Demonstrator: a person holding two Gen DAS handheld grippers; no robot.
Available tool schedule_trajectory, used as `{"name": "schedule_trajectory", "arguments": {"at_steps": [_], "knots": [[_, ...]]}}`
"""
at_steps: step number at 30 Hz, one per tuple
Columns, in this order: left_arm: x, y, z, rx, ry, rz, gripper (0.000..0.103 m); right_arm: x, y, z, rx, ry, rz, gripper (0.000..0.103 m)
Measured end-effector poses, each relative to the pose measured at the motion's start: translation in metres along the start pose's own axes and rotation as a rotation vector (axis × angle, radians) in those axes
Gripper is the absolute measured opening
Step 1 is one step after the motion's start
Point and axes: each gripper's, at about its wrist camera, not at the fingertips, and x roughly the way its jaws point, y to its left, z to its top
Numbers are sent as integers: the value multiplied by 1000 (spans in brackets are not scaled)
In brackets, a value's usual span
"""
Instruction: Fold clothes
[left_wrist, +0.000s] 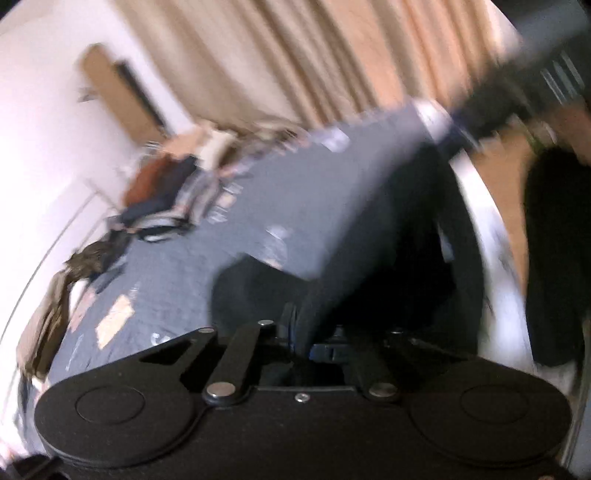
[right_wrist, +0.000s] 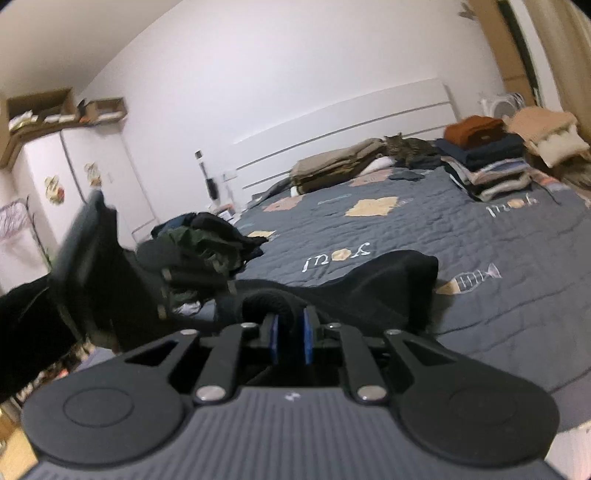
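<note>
Left tool (left_wrist: 295, 328) clamped on black garment (left_wrist: 369, 258); right tool (right_wrist: 290, 332) pinches it; cat (right_wrist: 410, 147) only in right view

Black garment (right_wrist: 388, 280): soft matt cloth, faintly fuzzy at its edge. Bedspread (right_wrist: 480, 258): grey quilted cloth, stitched into ripples, with sewn patches. Right claw (right_wrist: 291, 332): matt black plastic links, shiny metal rivets, blue pads (right_wrist: 307, 338). Headboard (right_wrist: 351, 122): smooth white, slightly glossy

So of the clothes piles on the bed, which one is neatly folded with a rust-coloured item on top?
The stack at the far right of the bed: flat folded layers with the rust piece uppermost. The dark heap at the left edge is crumpled; the tan pile lies near the headboard.
</note>
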Motion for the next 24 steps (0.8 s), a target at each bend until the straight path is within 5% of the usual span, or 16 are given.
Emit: {"name": "schedule_trajectory", "arguments": {"at_steps": [3,8,14,24], "knots": [[-12,20,15,-50,-31,23,6,-8,8,-8,-9,-9,1,43],[-13,24,33,-14,-10,76,6,-20,33,-36,-46,-23,-14,60],[-14,27,41,-44,-11,109,6,-8,68,-94,-155,43,-51,68],[-17,36,40,-92,16,143,6,61,111,-145,-299,-12,-221,69]]}}
